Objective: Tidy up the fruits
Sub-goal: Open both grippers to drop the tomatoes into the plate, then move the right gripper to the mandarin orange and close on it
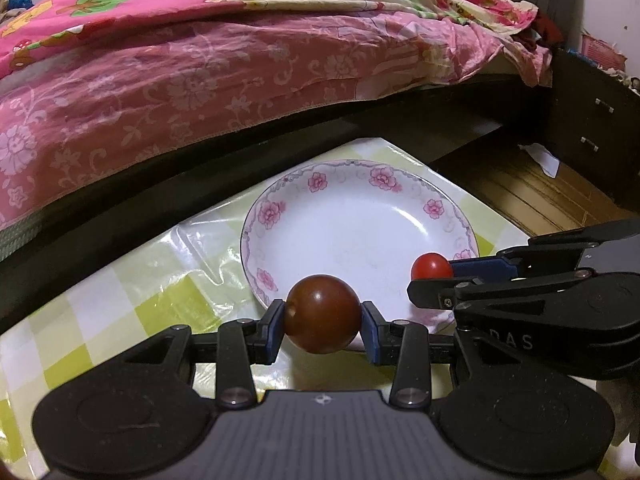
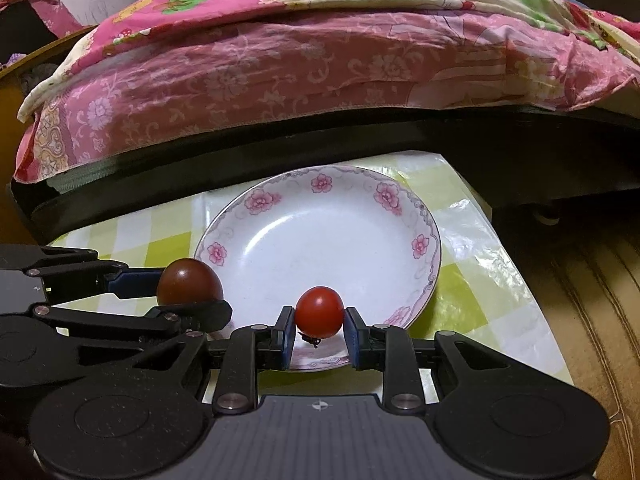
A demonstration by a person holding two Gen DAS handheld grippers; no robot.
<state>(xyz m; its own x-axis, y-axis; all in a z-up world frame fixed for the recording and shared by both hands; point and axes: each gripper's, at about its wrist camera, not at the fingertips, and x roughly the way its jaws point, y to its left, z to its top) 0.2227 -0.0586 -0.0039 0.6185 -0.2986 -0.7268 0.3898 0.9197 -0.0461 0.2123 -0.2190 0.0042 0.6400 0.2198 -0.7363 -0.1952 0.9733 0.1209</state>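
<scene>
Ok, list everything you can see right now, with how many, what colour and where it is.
Brown round fruit: one, dark brown, clamped in the left gripper above the plate's near edge.
Small tomato: one, red, clamped in the right gripper above the plate's near edge.
Plate: one, white with pink flowers on the rim, nothing on it, on the table.
Tablecloth: one, green and white checks under clear plastic, covering the table.
Bed covers: pink floral, behind the table.
Dark cabinet: one, far right.
Left gripper: one, black with blue pads.
Right gripper: one, black with blue pads.
</scene>
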